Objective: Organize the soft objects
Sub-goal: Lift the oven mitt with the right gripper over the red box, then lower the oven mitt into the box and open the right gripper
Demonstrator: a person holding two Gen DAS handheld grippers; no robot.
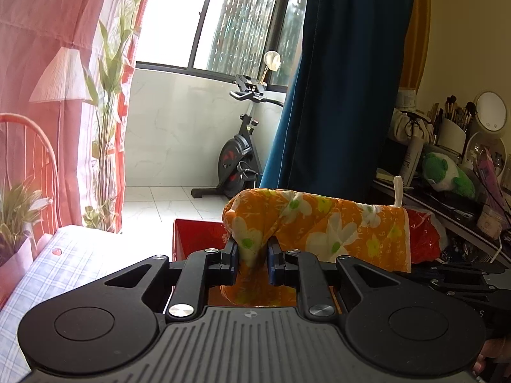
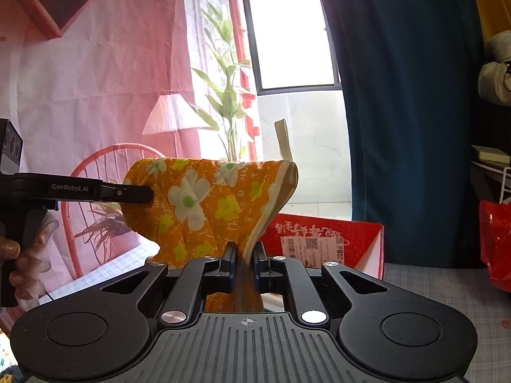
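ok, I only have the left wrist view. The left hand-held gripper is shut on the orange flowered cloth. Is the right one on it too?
Observer: Yes. The right hand-held gripper is shut on the orange flowered cloth, along its beige-trimmed edge.
Operator: How does my left grip look from that side?
Observer: Side-on, the left hand-held gripper bites the cloth's far end, just below its top edge. A hand holds its handle.
Operator: Anything on the red box? I only see its inside.
Observer: The wall of the red box facing the right camera carries a white label with a QR code.
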